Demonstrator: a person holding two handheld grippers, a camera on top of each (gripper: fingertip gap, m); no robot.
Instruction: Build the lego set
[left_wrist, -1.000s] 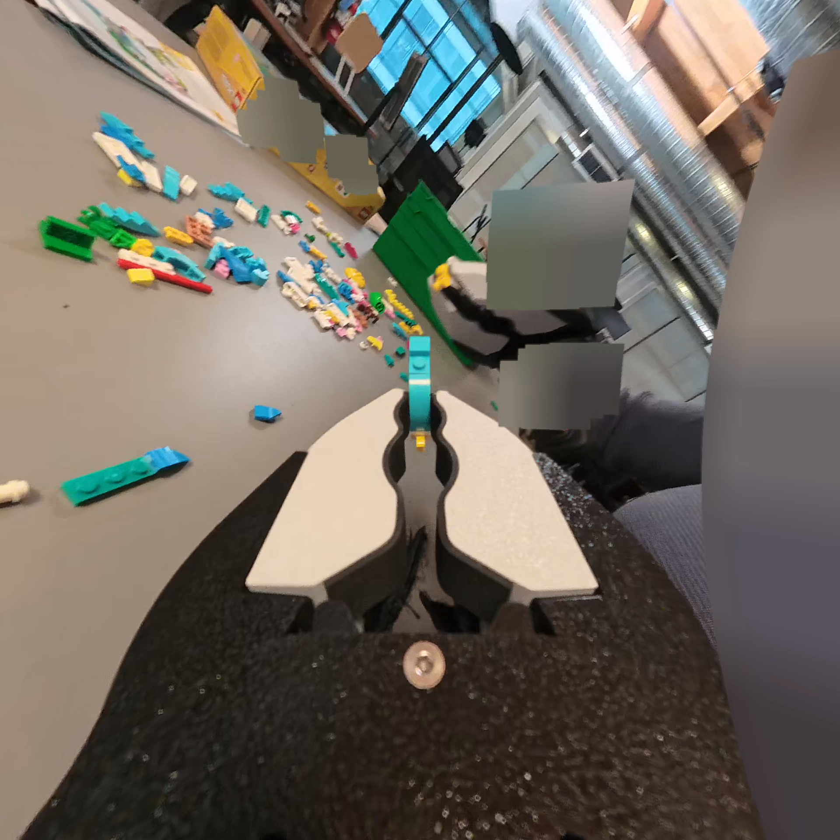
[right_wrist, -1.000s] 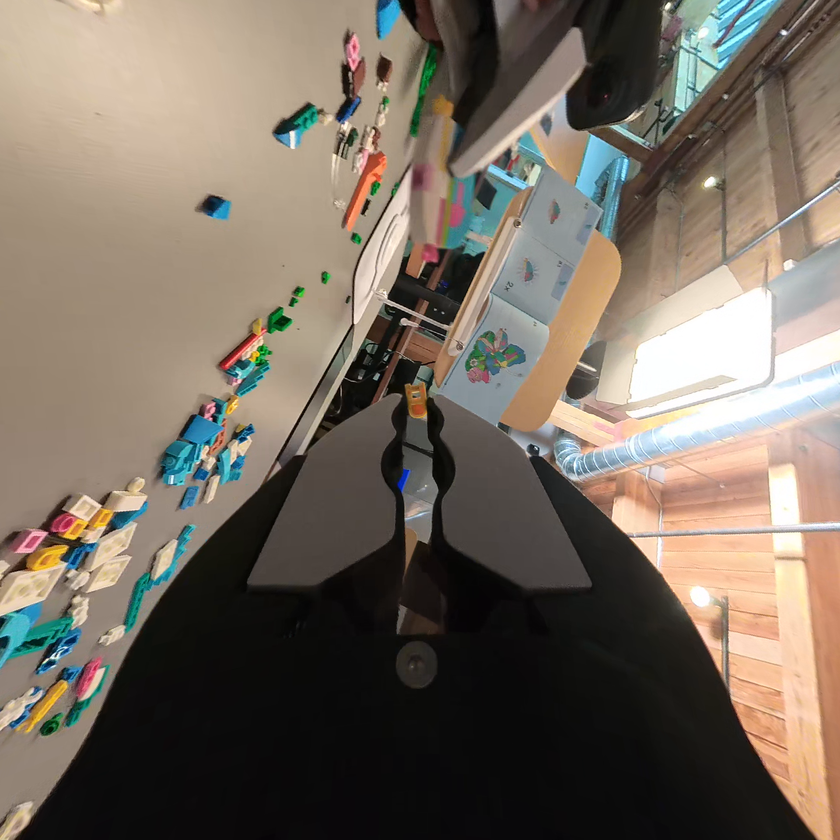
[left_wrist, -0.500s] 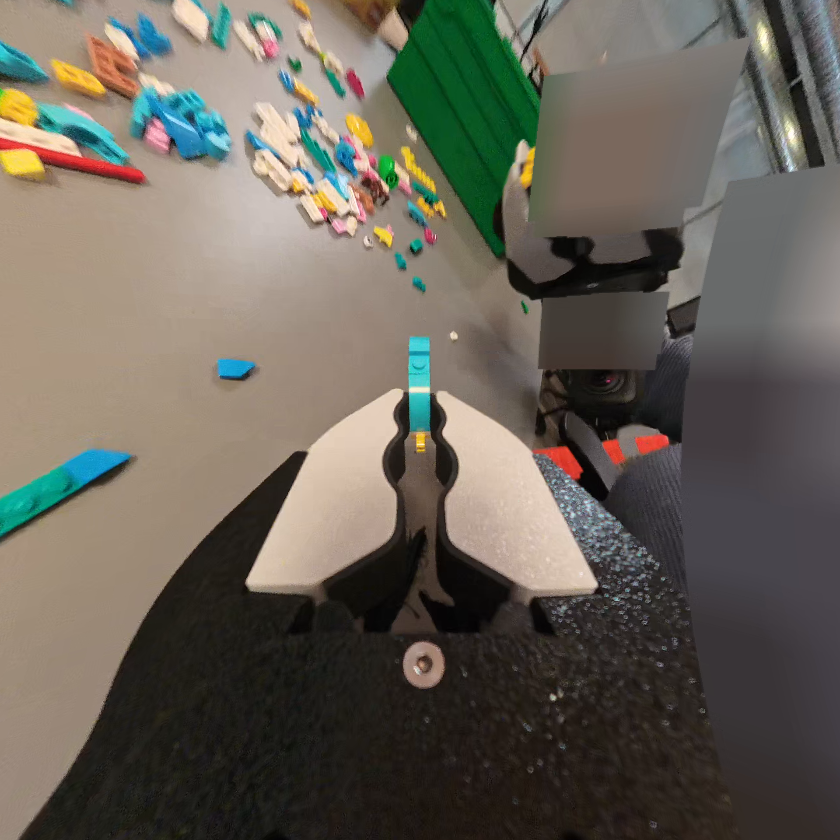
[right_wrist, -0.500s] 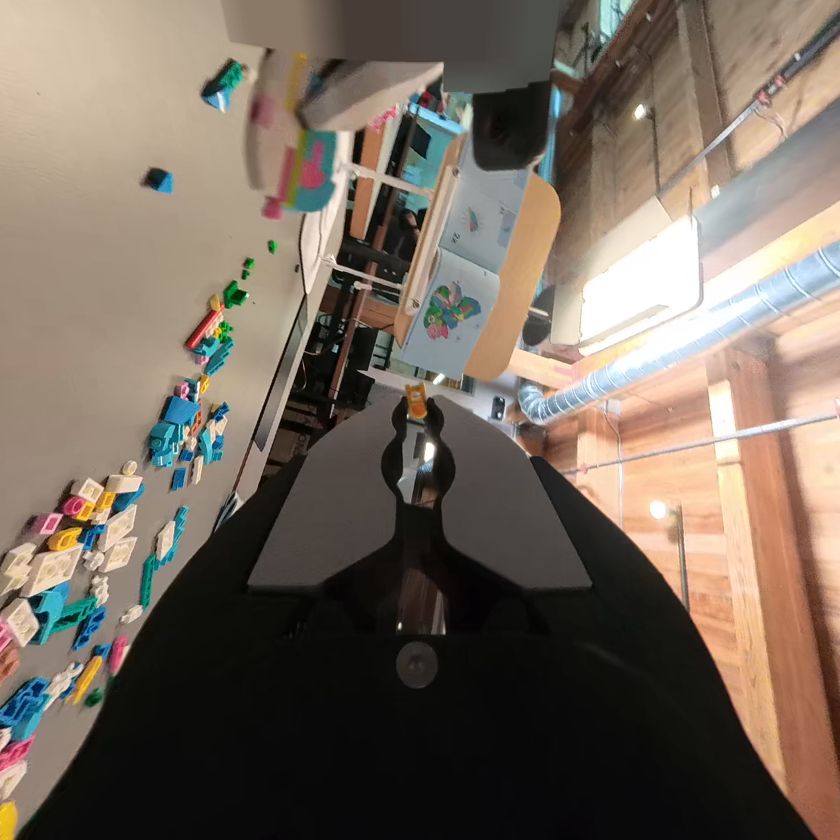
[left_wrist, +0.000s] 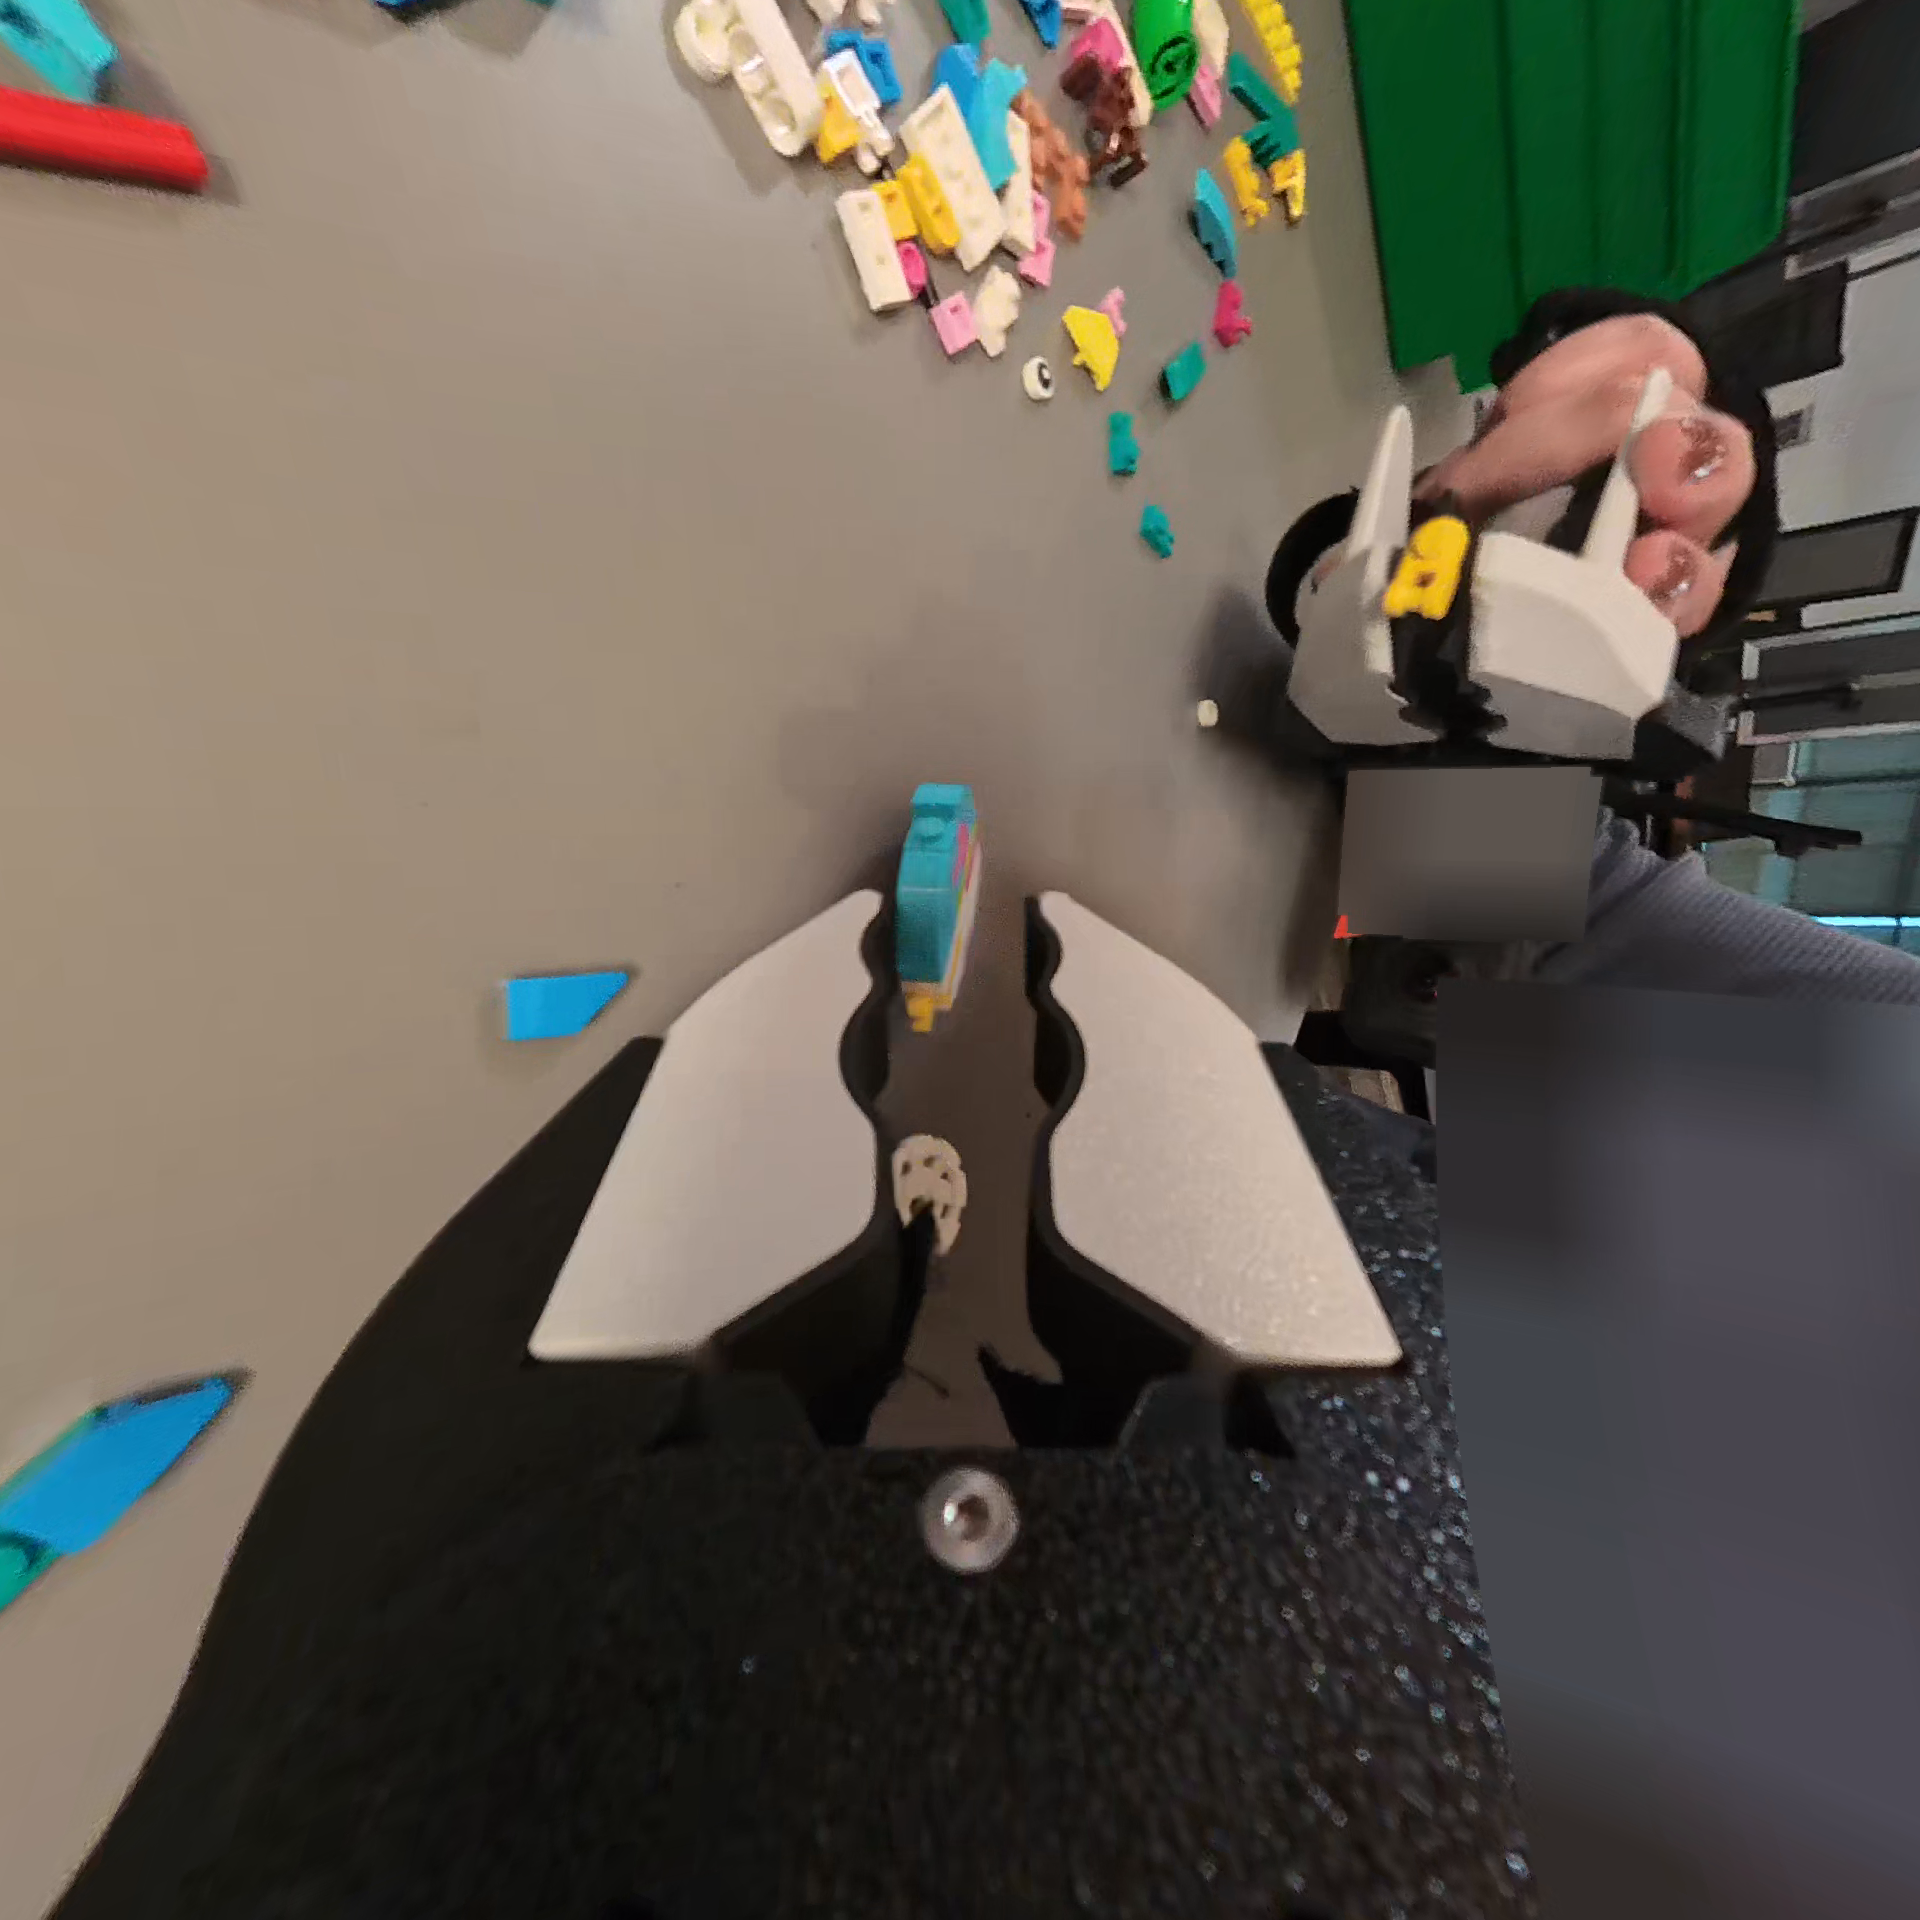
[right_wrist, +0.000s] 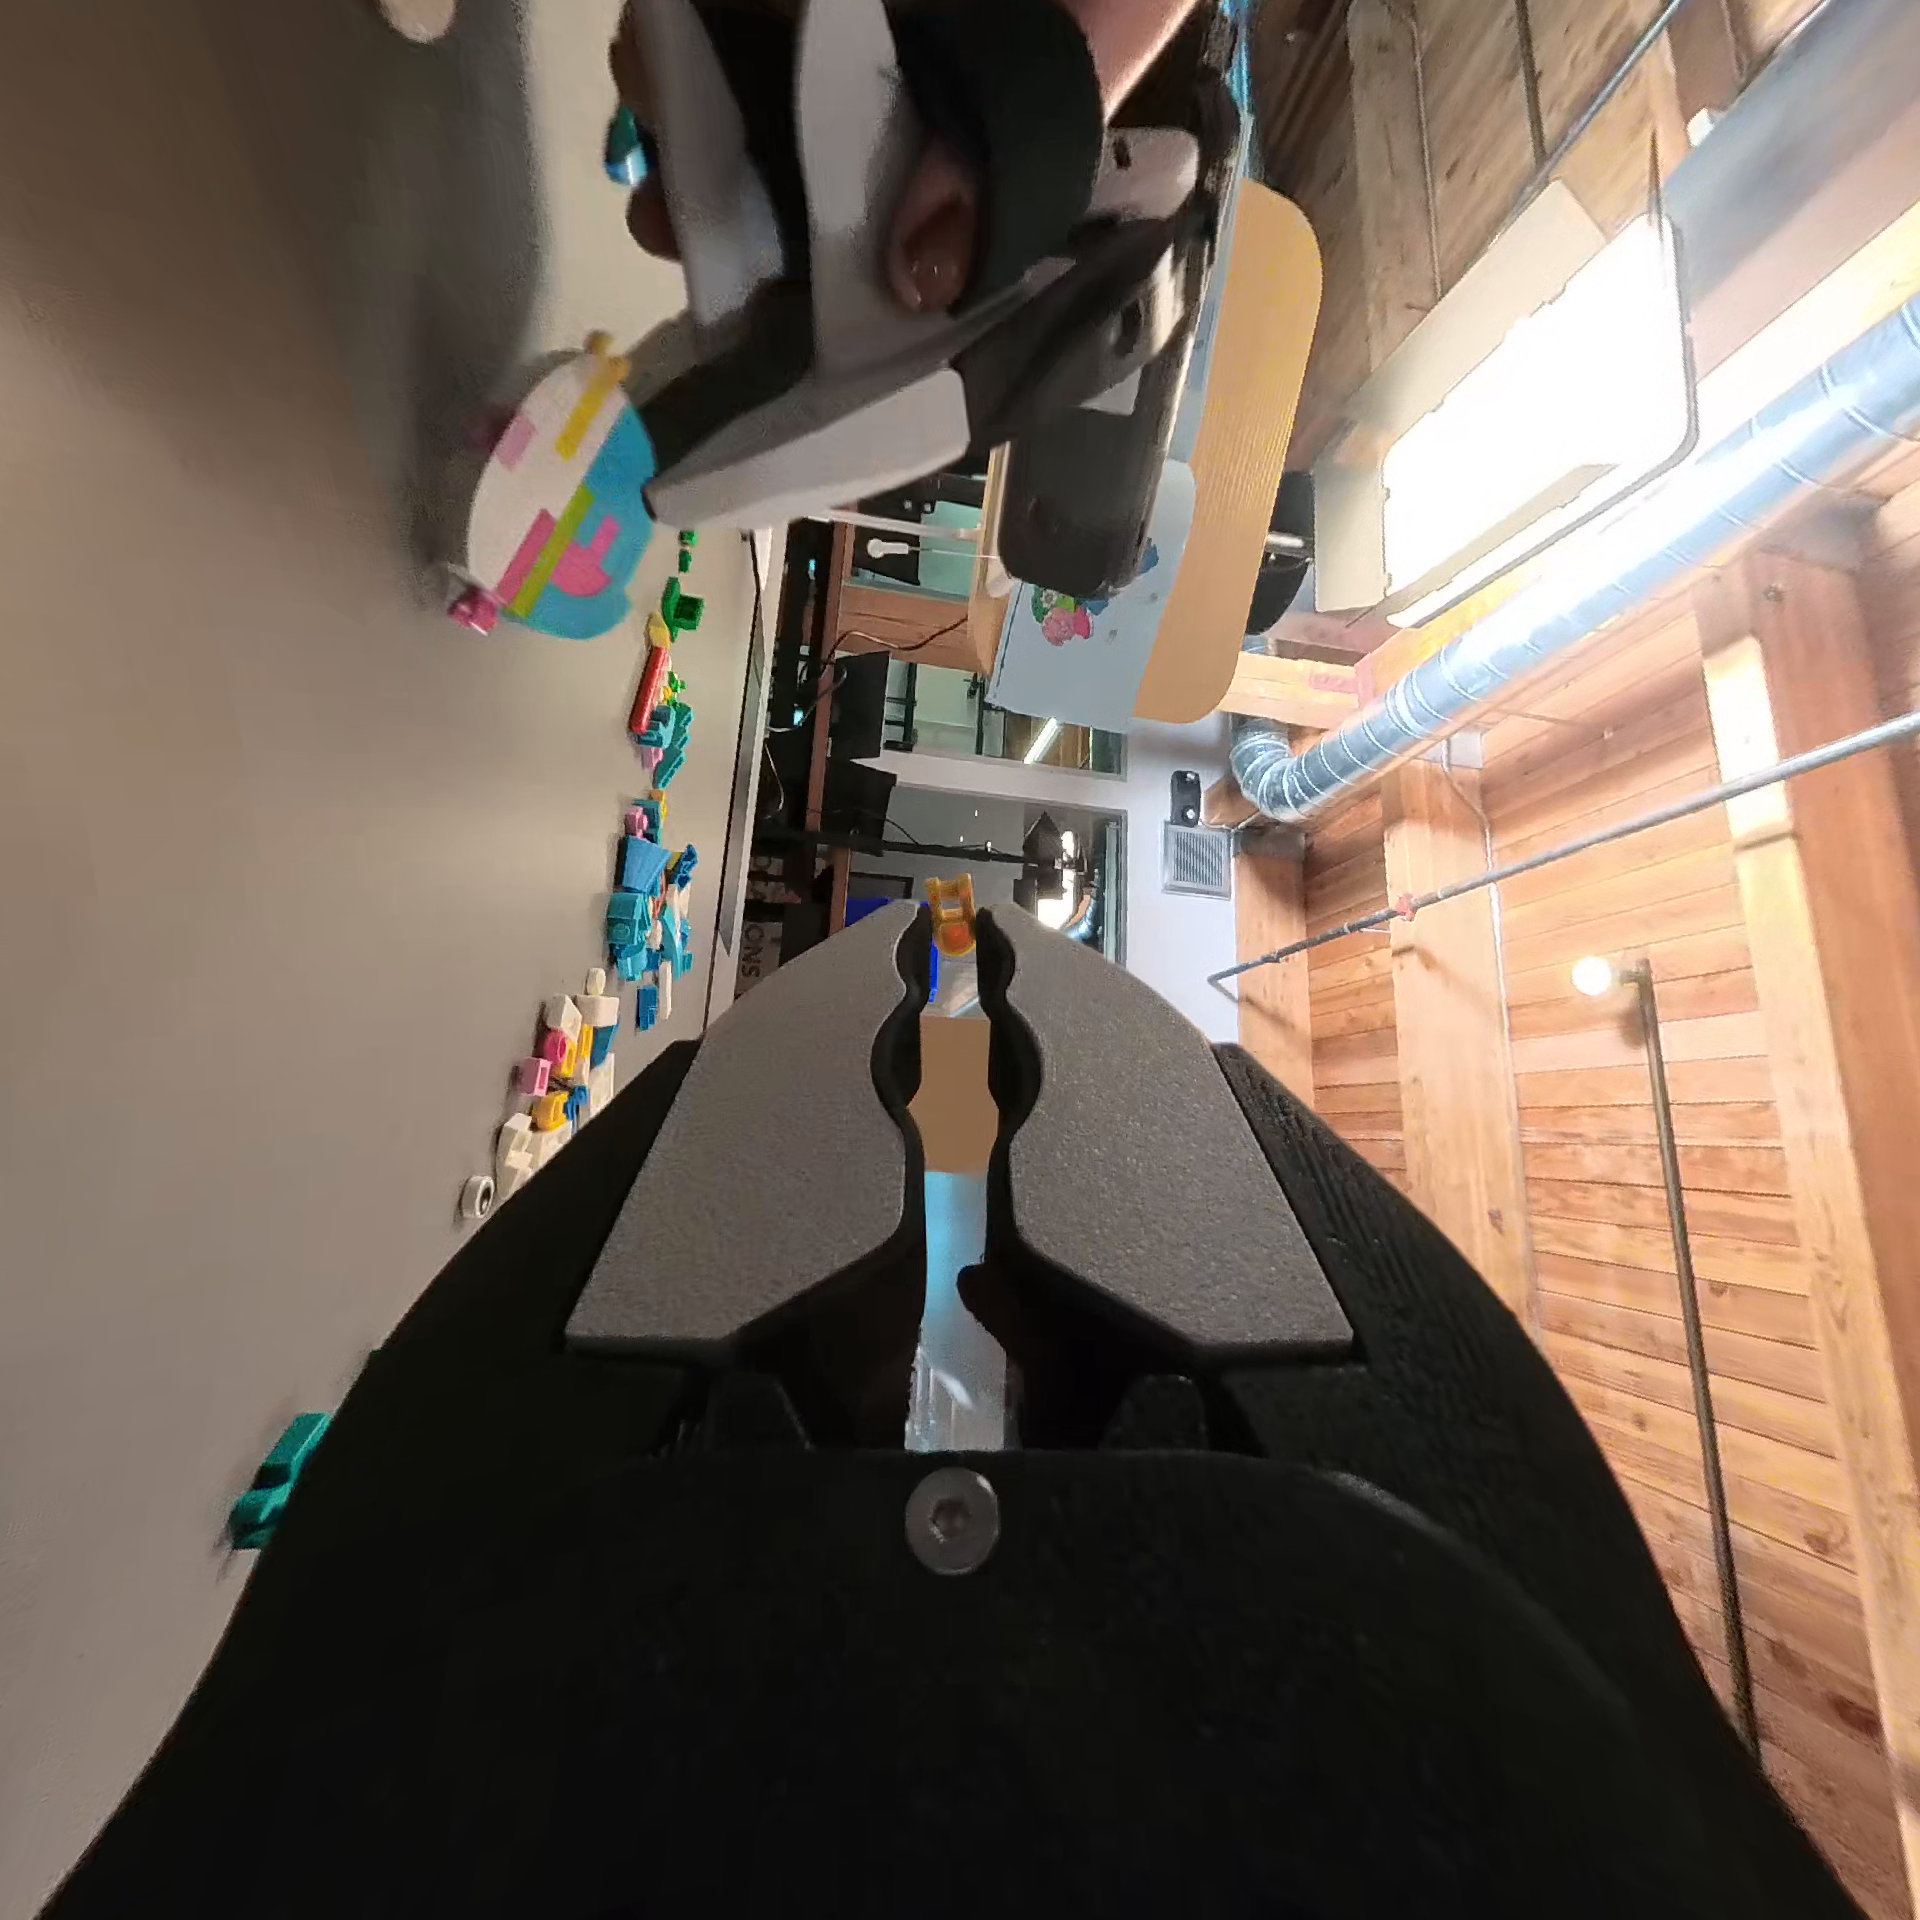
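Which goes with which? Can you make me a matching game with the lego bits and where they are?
1 small yellow lego piece
2 teal, pink and white lego build
3 long red lego bar

A lying flat on the grey table
B between the left gripper's open jaws
C pinched in the right gripper's shut jaws

Pairs: 1-C, 2-B, 3-A.
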